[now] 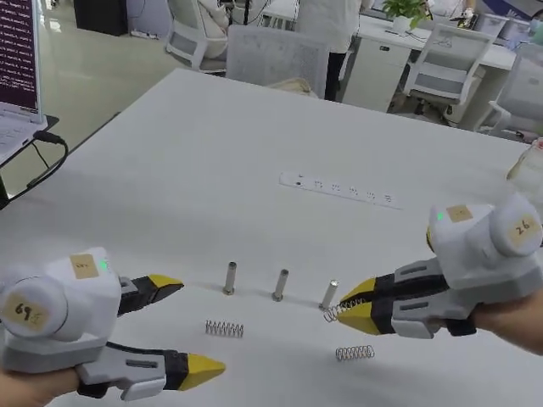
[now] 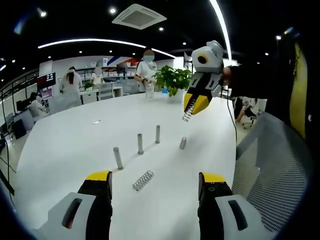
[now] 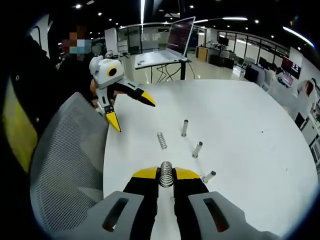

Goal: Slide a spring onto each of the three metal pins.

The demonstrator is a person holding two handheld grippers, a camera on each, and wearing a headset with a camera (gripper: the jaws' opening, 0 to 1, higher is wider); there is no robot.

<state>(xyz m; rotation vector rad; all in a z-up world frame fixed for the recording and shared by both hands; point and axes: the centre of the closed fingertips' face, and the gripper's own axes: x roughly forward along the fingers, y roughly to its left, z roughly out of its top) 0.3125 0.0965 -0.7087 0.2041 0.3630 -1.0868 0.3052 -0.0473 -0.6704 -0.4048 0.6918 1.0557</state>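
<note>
Three short metal pins stand in a row on the white table [image 1: 254, 153]: left pin [image 1: 230, 278], middle pin [image 1: 281, 285], right pin [image 1: 329, 295]. My right gripper [image 1: 352, 307] is shut on a spring [image 1: 343, 309], whose free end hangs just beside the right pin's top. That held spring [image 3: 166, 171] sits between the yellow tips, with the pins [image 3: 197, 149] ahead. Two loose springs lie in front of the pins, one [image 1: 224, 328] on the left and one [image 1: 355, 352] on the right. My left gripper [image 1: 188, 325] stands open, holding nothing, left of the nearer spring [image 2: 143, 180].
A white power strip [image 1: 339, 188] lies flat in the table's middle, beyond the pins. A laptop [image 1: 17, 68] with a cable stands at the far left. Office chairs [image 1: 276, 55] line the far edge, and a bottle [image 1: 530, 170] stands at the right edge.
</note>
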